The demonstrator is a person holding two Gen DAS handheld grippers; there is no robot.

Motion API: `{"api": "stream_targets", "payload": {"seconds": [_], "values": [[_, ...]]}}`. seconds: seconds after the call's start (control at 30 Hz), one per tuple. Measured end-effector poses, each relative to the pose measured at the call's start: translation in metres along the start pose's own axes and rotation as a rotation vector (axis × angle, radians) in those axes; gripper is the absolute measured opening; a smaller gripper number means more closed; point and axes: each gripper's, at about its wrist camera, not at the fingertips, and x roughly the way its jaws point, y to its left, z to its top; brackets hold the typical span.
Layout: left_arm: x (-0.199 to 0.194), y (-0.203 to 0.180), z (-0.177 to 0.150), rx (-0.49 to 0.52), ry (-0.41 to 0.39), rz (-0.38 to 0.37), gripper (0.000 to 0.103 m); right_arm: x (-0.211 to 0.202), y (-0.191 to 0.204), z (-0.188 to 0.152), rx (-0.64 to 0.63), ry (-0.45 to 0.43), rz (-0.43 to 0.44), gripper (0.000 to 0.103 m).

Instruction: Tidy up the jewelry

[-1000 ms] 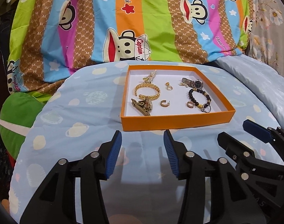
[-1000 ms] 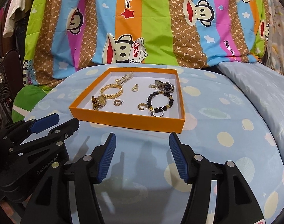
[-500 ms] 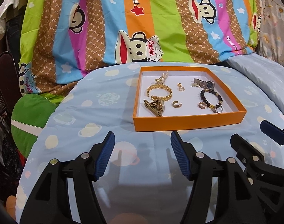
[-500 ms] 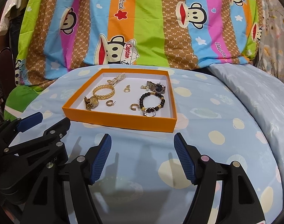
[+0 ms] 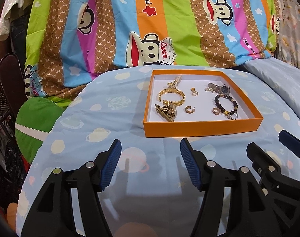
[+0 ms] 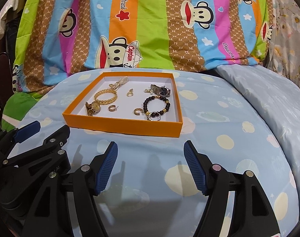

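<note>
An orange tray (image 5: pixel 201 127) with a white floor lies on a pale blue planet-print bed cover (image 5: pixel 102 118), up toward twelve o'clock from both tools, and holds all the jewelry. From the left wrist view, a gold chain bracelet (image 5: pixel 171 96) sits at the tray's nine o'clock side, a pearly strand (image 5: pixel 174 83) touching it toward eleven, and a gold watch (image 5: pixel 166 111) crumpled at seven o'clock with its dial hard to read. A small gold earring (image 5: pixel 193 92) lies near the centre, a gold hoop (image 5: pixel 189 110) at six, a dark-dialled silver watch (image 5: pixel 219 88) at one o'clock, and a dark bead bracelet (image 5: pixel 226 104) at four with a silver ring (image 5: pixel 233 115) at its near end; a second gold hoop (image 5: pixel 216 111) lies just beside the beads. The tray's near wall hides the floor strip behind it. The left tongs (image 5: pixel 151 165) stand well apart with only bed cover between the blue pads, gripping nothing. The right tongs (image 6: pixel 151 167) are likewise spread wide and empty; in the left view they are cut off at the four o'clock edge. A striped monkey-print quilt (image 6: pixel 150 29) rises behind the tray. At nine o'clock a dark fan (image 5: pixel 0 94) and hanging clothes are dim and partly cropped.
</note>
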Motion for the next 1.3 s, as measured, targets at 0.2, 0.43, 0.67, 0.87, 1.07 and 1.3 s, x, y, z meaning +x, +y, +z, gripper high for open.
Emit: {"api": "stream_targets", "payload": {"seconds": [0.2, 0.43, 0.67, 0.87, 1.07, 1.3], "values": [[0.015, 0.000, 0.010, -0.022, 0.021, -0.050, 0.057, 0.015, -0.006, 0.009, 0.036, 0.027, 0.043, 0.068], [0.037, -0.003, 0.023, -0.011, 0.046, -0.084, 0.053, 0.037, -0.007, 0.025, 0.024, 0.061, 0.063, 0.068], [0.038, -0.004, 0.024, -0.007, 0.042, -0.081, 0.053, 0.045, -0.009, 0.026, 0.046, 0.072, 0.056, 0.068], [0.038, -0.007, 0.024, 0.005, 0.042, -0.068, 0.053, 0.050, -0.011, 0.026, 0.058, 0.092, 0.056, 0.068], [0.038, -0.007, 0.023, 0.006, 0.043, -0.059, 0.054, 0.049, -0.011, 0.025, 0.057, 0.091, 0.048, 0.068], [0.037, -0.007, 0.022, 0.002, 0.046, -0.045, 0.054, 0.049, -0.010, 0.025, 0.052, 0.088, 0.030, 0.068]]}}
